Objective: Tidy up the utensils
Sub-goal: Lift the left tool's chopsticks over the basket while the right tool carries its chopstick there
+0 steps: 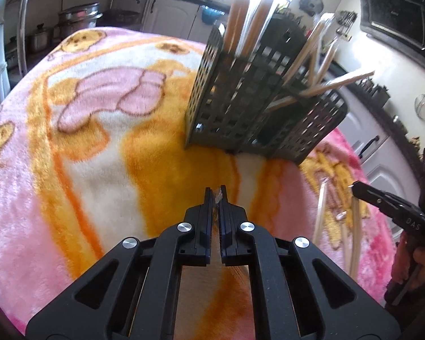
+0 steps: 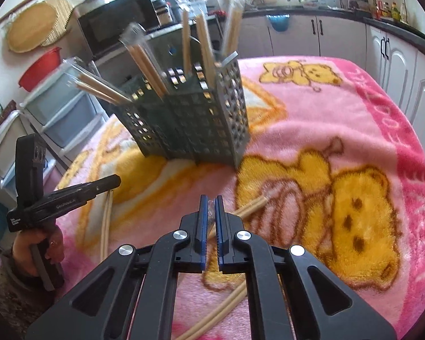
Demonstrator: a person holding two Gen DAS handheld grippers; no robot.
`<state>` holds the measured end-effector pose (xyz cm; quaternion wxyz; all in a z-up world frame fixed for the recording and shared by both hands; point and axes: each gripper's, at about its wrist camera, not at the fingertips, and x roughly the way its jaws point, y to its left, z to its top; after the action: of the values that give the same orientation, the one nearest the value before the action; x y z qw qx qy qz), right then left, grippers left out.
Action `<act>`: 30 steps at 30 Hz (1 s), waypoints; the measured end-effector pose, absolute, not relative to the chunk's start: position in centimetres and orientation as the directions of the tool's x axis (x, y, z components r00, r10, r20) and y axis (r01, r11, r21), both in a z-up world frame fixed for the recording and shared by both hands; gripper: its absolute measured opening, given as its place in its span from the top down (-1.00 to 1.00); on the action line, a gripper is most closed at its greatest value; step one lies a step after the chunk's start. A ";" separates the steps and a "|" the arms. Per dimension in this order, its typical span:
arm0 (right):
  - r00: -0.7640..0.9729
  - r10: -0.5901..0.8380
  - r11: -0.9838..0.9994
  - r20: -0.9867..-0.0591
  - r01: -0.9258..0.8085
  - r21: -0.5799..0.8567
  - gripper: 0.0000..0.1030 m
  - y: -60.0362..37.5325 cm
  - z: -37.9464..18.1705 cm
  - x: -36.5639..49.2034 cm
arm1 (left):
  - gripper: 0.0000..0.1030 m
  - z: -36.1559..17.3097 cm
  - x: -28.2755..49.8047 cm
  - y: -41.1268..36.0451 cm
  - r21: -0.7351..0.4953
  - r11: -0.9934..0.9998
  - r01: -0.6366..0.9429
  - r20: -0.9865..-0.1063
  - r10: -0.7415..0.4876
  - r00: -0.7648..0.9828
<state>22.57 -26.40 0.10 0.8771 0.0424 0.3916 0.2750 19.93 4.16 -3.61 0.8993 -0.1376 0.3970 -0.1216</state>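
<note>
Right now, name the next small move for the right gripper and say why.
Probably lift: the right gripper looks shut on a wrapped chopstick pair lying on the blanket. The holder ahead already stands others upright, so raise it and carry it there.

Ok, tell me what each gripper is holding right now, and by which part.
The right gripper is shut on a wrapped pair of chopsticks, gripped partway along its length. The left gripper pinches something small and clear at its fingertips; what it is cannot be told.

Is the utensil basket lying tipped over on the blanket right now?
No, the grey basket stands upright on the pink blanket, with wrapped chopsticks sticking up out of its compartments.
</note>
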 end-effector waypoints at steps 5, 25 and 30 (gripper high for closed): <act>0.562 0.541 0.830 -0.626 -0.476 0.290 0.90 -26.0 2.0 21.8 | 0.96 -0.5 18.8 4.1 -0.365 0.920 0.146 -0.613 -0.355 0.706; 0.677 0.584 0.809 -0.449 -0.528 0.256 0.90 -26.8 8.9 18.8 | 0.96 8.2 17.1 0.9 -0.370 0.862 0.346 -0.421 -0.488 0.765; 0.701 0.583 0.812 -0.411 -0.525 0.256 0.90 -27.6 10.2 18.6 | 0.97 9.4 17.4 0.9 -0.377 0.852 0.363 -0.392 -0.502 0.771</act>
<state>18.64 -27.56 10.17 0.9203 0.0598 0.2426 0.3009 17.40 0.89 9.40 0.9303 -0.1414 0.2458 -0.2327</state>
